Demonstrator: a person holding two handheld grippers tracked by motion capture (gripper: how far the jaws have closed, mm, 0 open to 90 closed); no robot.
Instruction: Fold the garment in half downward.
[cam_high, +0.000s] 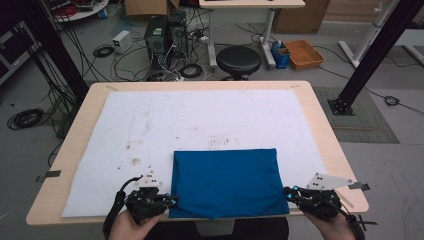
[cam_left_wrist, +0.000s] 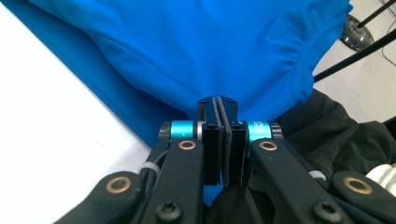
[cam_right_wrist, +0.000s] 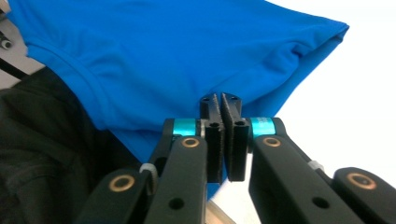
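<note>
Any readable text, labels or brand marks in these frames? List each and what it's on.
None can be read.
Blue cloth: plain, no print or tag.
White sheet on the table: brown stains, no writing.
Computer tower on the floor: a pale sticker, too small and blurred to read.
Left tongs and right tongs: no markings.

bare white mat (cam_high: 200, 120) beyond blue cloth (cam_high: 225, 180)

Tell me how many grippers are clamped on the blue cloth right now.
2. The left gripper pinches the blue cloth at its near left corner; the right gripper pinches its near right corner.
</note>
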